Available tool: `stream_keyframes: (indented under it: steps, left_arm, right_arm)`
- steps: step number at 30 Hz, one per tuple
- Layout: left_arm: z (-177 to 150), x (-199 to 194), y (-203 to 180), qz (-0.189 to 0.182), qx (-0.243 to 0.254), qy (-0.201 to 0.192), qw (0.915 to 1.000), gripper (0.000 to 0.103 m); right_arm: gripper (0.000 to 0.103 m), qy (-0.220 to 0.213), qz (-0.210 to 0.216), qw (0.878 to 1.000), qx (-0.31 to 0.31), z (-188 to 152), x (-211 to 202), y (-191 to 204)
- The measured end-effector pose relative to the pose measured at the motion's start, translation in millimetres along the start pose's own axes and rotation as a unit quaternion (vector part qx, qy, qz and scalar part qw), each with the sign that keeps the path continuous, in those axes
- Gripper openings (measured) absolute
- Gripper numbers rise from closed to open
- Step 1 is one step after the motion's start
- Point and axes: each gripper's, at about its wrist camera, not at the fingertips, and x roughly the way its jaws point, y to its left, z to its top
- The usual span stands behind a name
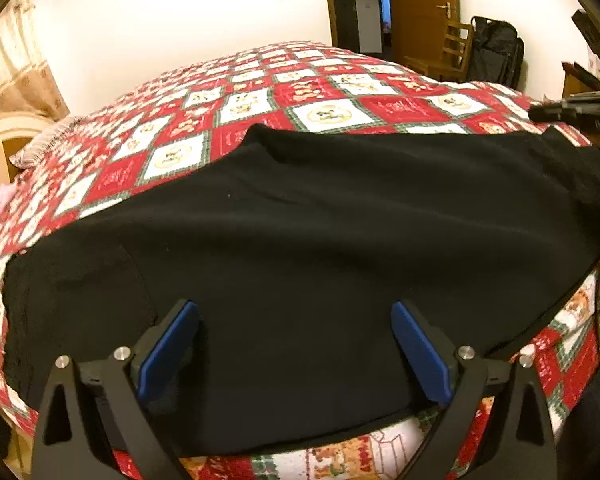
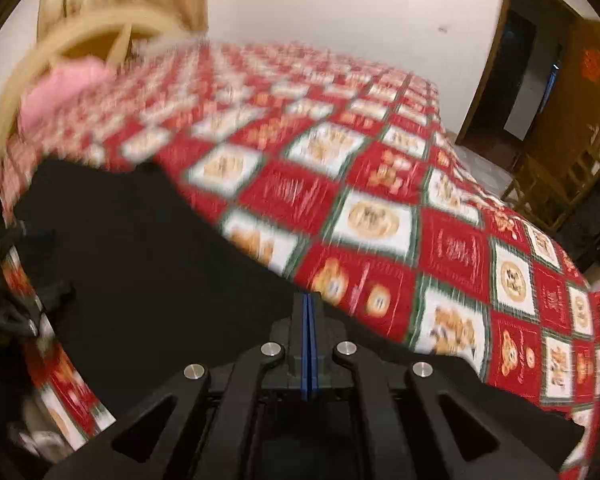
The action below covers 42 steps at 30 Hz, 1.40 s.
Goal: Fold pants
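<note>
Black pants [image 1: 320,248] lie spread flat on a bed with a red and white patchwork quilt [image 1: 260,96]. My left gripper [image 1: 296,312] is open, its blue pads wide apart just above the pants near their front edge, holding nothing. In the right wrist view the pants [image 2: 140,264] fill the lower left. My right gripper [image 2: 309,300] has its blue pads pressed together at the far edge of the pants; the view is blurred and I cannot tell whether cloth is between them. The right gripper shows at the right edge of the left wrist view [image 1: 576,110].
A cream headboard [image 2: 80,40] and a pink pillow [image 2: 68,88] are at the bed's left end. A wooden chair [image 1: 448,56], a black bag [image 1: 496,52] and an open wooden door [image 1: 420,12] stand beyond the bed. The quilt [image 2: 420,240] lies bare to the right.
</note>
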Motion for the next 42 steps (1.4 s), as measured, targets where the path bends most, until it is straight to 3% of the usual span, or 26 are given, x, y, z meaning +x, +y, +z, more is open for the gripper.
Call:
stream_keyframes:
  steps: [2,5,6,8,10,11,13,15,17,20,23,24,26,28,29,31,34,36,39,42]
  left_arm:
    - [-3,2,-1,-0.001,0.003,0.002,1.0000,0.100]
    - [-6,2,2,-0.005,-0.004,0.008,0.9999,0.100]
    - [-8,2,4,-0.007,-0.008,0.012,0.9999,0.101]
    - [-13,0,10,-0.014,-0.016,0.019,0.9996,0.101]
    - [-18,-6,15,-0.013,-0.016,0.020,0.9996,0.100]
    - [-20,-10,20,-0.008,-0.015,0.020,0.9997,0.100]
    - [-23,-21,34,0.001,-0.022,0.014,0.9997,0.100]
    - [-22,-33,55,0.002,-0.042,0.000,0.9991,0.100]
    - [-16,-42,76,0.021,-0.058,-0.020,0.9979,0.100]
    - [-8,-40,104,0.078,-0.083,-0.034,0.9929,0.100]
    - [-9,-26,124,0.117,-0.102,-0.032,0.9875,0.100]
    - [-12,-19,129,0.134,-0.102,-0.021,0.9854,0.100]
    - [-23,-7,138,0.161,-0.100,0.001,0.9818,0.100]
    - [-36,-2,145,0.169,-0.102,0.017,0.9801,0.100]
    - [-42,-1,148,0.169,-0.105,0.022,0.9798,0.100]
    - [-45,-5,156,0.161,-0.121,0.020,0.9794,0.100]
    - [-35,-20,159,0.173,-0.127,0.004,0.9768,0.100]
    - [-25,-28,160,0.173,-0.134,-0.018,0.9757,0.100]
    - [-20,-21,163,0.188,-0.142,-0.020,0.9717,0.100]
    - [-28,-6,166,0.194,-0.145,0.006,0.9701,0.100]
  right_arm:
    - [0.001,0.022,0.007,1.000,0.021,-8,9,-4]
    - [0.001,0.028,-0.030,0.999,0.012,-17,18,-10]
    - [0.001,0.036,-0.064,0.997,0.020,-17,23,-18]
    - [0.001,0.040,-0.128,0.988,0.083,-14,28,-46]
    - [0.001,0.034,-0.130,0.982,0.131,-16,24,-60]
    - [0.001,0.002,-0.115,0.982,0.149,-15,11,-56]
    - [0.001,-0.044,-0.057,0.989,0.127,-9,-12,-29]
    - [0.001,-0.057,0.030,0.994,0.085,-1,-24,14]
    - [0.001,-0.051,0.115,0.991,0.051,2,-22,59]
    - [0.001,-0.014,0.202,0.979,0.018,5,6,127]
    - [0.001,0.021,0.209,0.978,0.004,-4,34,167]
    - [0.002,0.052,0.224,0.973,0.002,-12,44,180]
    - [0.002,0.042,0.239,0.970,-0.022,-28,36,204]
    - [0.002,0.101,0.292,0.949,-0.053,-41,34,226]
    - [0.002,0.116,0.300,0.944,-0.072,-44,32,234]
    - [0.002,0.085,0.281,0.951,-0.094,-35,22,235]
    - [0.002,0.001,0.289,0.957,-0.025,12,12,201]
    - [0.002,-0.035,0.257,0.966,0.013,41,19,181]
    - [0.002,-0.035,0.193,0.980,0.006,75,56,180]
    - [0.002,0.019,0.124,0.992,-0.028,95,113,196]
